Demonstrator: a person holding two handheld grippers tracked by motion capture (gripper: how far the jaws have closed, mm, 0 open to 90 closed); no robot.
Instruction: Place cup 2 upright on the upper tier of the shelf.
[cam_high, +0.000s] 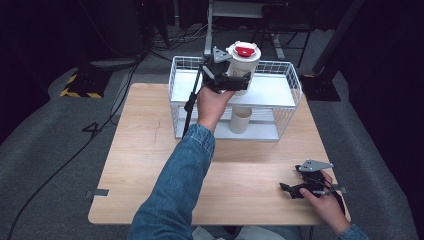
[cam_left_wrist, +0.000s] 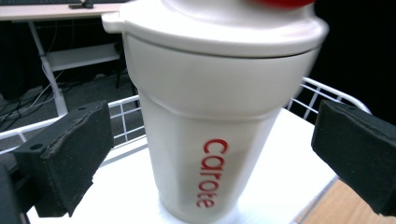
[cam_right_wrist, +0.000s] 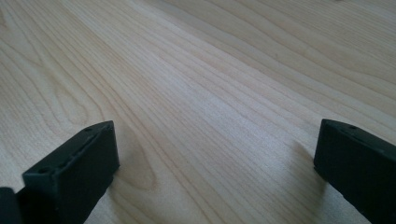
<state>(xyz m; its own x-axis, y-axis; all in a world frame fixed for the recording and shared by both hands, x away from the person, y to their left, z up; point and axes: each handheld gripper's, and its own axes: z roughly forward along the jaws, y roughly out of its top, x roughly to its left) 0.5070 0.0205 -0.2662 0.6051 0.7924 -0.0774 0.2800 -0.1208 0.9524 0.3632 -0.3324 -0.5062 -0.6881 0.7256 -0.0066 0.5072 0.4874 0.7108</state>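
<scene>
- Left tool (cam_high: 231, 76) at the white lidded cup (cam_high: 243, 65); jaws spread either side, not touching it.
- Cup stands upright on wire rack (cam_high: 287, 82) top shelf.
- Right tool (cam_high: 295, 189) rests low on the table (cam_high: 250, 170), jaws apart, nothing between.

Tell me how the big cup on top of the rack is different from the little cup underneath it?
The big cup wears a lid with a red cap; the little cup is open on top. The big cup stands on the wire rack's upper shelf, the little cup on the lower. The big cup sits between the left gripper's open jaws; the little cup stands alone. Both are off-white and upright.
</scene>
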